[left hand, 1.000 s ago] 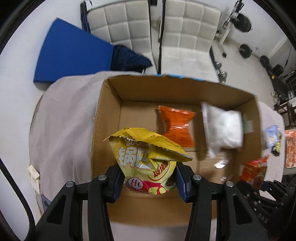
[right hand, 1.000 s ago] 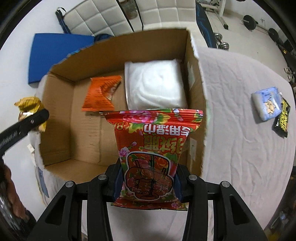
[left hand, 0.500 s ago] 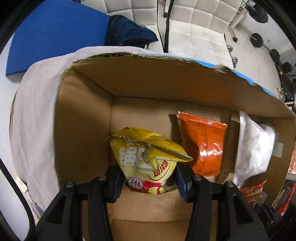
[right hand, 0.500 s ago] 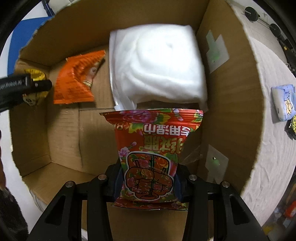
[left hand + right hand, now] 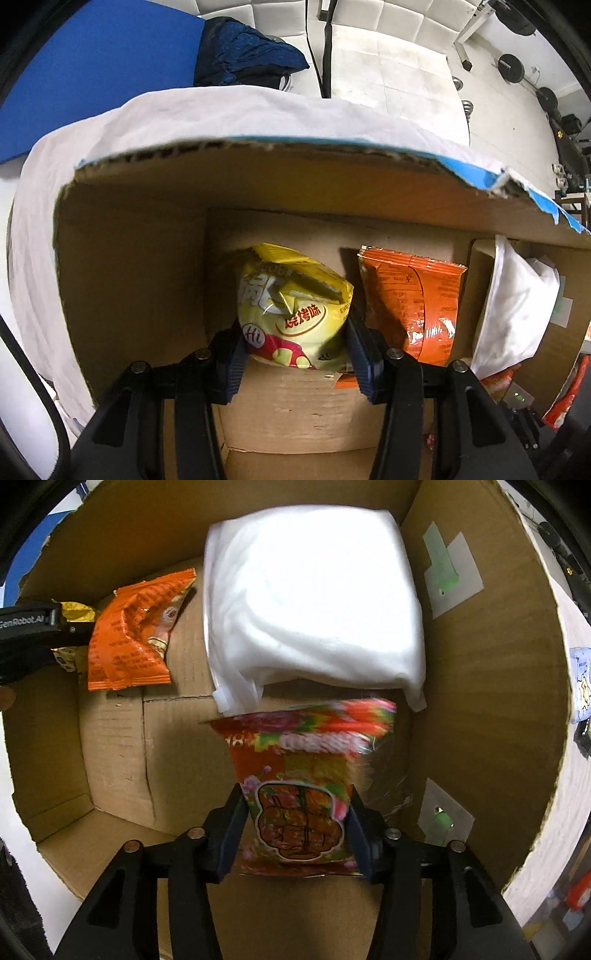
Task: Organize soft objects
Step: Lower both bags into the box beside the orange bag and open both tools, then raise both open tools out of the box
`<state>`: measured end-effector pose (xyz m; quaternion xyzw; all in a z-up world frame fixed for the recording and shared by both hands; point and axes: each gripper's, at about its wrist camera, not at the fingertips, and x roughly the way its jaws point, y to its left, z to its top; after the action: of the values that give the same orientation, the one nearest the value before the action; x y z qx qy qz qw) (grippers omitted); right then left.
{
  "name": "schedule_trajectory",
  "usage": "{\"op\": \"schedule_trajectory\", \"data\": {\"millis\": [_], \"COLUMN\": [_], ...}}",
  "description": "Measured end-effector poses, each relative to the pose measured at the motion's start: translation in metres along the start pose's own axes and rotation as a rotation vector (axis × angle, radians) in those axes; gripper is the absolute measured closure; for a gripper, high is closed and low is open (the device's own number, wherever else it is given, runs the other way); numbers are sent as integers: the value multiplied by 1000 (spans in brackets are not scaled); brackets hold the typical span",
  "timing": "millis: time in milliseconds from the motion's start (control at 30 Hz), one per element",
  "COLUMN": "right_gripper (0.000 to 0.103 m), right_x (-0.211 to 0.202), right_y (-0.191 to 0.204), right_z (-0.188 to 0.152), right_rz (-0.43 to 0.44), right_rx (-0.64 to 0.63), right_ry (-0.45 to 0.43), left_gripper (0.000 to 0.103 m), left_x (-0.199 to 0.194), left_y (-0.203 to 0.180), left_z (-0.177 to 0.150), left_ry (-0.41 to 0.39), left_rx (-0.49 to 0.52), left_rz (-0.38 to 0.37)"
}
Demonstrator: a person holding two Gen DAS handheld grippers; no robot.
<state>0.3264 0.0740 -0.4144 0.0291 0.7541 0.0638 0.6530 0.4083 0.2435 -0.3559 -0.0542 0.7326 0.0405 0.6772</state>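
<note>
My left gripper (image 5: 293, 354) is shut on a yellow snack bag (image 5: 291, 306) low inside the cardboard box (image 5: 129, 280), near its left wall and touching the floor. An orange snack bag (image 5: 410, 299) lies just right of it. My right gripper (image 5: 295, 827) is shut on a red flowered packet (image 5: 299, 775) low inside the same box (image 5: 491, 709), its top edge against a white soft bundle (image 5: 314, 598). The orange bag (image 5: 136, 631) and the left gripper's arm (image 5: 29, 631) show at the left of the right wrist view.
The box stands on a table with a white cloth (image 5: 221, 114). A blue-white packet (image 5: 581, 686) lies on the cloth right of the box. White chairs, a blue mat (image 5: 96, 74) and gym weights are beyond.
Both grippers have gone down into the box with their bags. The yellow bag now crumples against the floor; the red packet has tipped forward toward the white bundle.
</note>
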Motion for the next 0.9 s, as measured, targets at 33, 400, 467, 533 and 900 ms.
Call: {"op": "schedule_trajectory", "data": {"millis": [33,400,467,533,900], "right_gripper": [44,33,32,31,0], "right_x": [-1,-31,-40,-49,-105], "right_y": [1,10,10,11,0], "right_z": [0,-10,-14,-19,-52], "right_rz": [4,8,-6,-10,-45], "right_rx": [0,-16,-29,-38,-44], "right_ry": [-3,-50,-67,-86,-208], "left_gripper": [56,45,44,37,8], "left_x": [-1,-40,-50,-62,-106], "left_y": [-1,3,-2,-4,-9], "left_z": [0,-11,-22,-34,-123], "left_ry": [-3,-84,-113,-148,-290], "left_rx": [3,-8,14,28,49], "left_rz": [5,-8,4,6,27]}}
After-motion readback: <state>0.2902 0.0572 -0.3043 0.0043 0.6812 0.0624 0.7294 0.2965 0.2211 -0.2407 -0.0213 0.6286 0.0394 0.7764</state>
